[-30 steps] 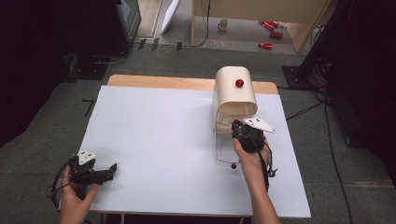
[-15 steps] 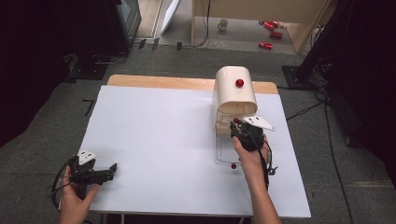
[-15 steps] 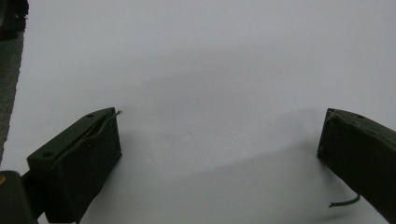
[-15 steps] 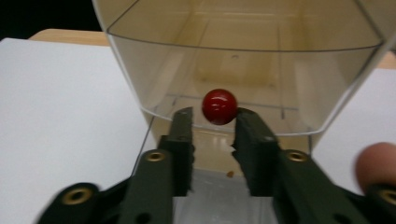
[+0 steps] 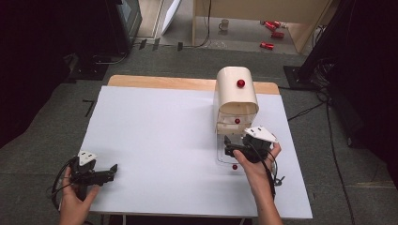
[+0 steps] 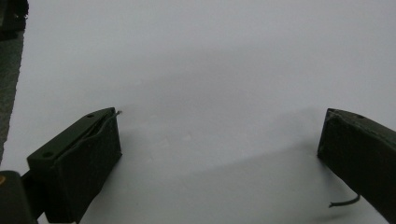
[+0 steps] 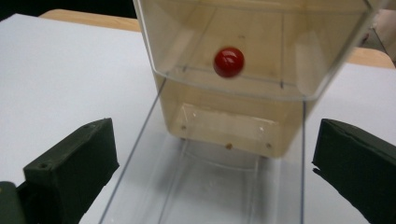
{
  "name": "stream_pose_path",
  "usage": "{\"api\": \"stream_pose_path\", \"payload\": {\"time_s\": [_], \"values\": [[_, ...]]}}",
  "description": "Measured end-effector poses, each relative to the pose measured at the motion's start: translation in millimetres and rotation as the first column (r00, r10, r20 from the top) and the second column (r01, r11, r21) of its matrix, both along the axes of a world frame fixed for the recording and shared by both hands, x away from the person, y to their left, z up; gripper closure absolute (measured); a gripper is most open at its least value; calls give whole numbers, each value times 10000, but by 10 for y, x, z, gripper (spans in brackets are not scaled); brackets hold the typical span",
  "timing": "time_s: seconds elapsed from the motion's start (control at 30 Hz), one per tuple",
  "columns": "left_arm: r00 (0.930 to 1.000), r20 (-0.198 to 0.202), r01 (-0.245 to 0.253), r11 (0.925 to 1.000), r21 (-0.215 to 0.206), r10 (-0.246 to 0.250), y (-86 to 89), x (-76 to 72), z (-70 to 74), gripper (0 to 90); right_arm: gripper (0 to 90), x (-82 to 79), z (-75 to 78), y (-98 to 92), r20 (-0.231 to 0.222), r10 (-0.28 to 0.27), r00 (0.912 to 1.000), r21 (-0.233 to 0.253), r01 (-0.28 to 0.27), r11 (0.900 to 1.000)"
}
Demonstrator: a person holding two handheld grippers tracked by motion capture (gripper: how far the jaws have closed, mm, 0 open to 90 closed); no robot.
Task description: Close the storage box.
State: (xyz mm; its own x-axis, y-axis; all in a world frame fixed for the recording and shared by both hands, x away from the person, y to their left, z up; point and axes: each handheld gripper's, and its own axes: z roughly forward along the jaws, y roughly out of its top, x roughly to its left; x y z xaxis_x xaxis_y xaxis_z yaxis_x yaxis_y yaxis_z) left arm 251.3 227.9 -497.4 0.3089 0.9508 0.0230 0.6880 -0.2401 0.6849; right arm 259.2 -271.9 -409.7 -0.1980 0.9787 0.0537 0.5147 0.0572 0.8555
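Note:
A cream cabinet (image 5: 237, 93) with a rounded top and a red knob stands at the back right of the white table (image 5: 159, 136). Its upper clear drawer (image 7: 252, 42) is shut, with a red knob (image 7: 229, 62) on its front. The lower clear drawer (image 7: 210, 196) is pulled out toward me, its red knob (image 5: 234, 166) at the near end. My right gripper (image 5: 227, 146) hovers over that drawer, open, one jaw at each side of it (image 7: 215, 154). My left gripper (image 5: 110, 169) rests near the front left corner, open over bare table (image 6: 219, 140).
A bare wooden strip (image 5: 159, 82) runs along the table's far edge. Cables trail from both grippers. Grey carpet (image 5: 61, 112) surrounds the table, with dark equipment (image 5: 347, 56) at the right and red cans (image 5: 272, 33) on the floor far behind.
My right gripper has drawn back slightly from the cabinet toward me. The drawer and the left gripper have stayed where they were.

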Motion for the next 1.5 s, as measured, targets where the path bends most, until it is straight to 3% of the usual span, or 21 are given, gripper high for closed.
{"api": "stream_pose_path", "payload": {"time_s": [0.37, 0.8, 1.2, 1.5], "values": [[10000, 0, 0, 10000, -1, 0, 0, 0, 0, 0, 0, -362, -163, -266, -213, -234, 9995, -119, 232, 9997], [10000, 2, -1, 10000, -1, 1, 0, -1, 0, 0, 0, -792, -524, -575, -715, -404, 9966, 301, 426, 9986], [10000, 0, -1, 10000, -3, 1, 0, 0, 0, 0, 0, -830, -780, -557, -1421, -260, 9895, 582, 346, 9977], [10000, 1, -1, 10000, -5, 1, 0, 1, -1, 0, 0, -781, -866, -396, -1794, -48, 9838, 299, 103, 9995]]}}
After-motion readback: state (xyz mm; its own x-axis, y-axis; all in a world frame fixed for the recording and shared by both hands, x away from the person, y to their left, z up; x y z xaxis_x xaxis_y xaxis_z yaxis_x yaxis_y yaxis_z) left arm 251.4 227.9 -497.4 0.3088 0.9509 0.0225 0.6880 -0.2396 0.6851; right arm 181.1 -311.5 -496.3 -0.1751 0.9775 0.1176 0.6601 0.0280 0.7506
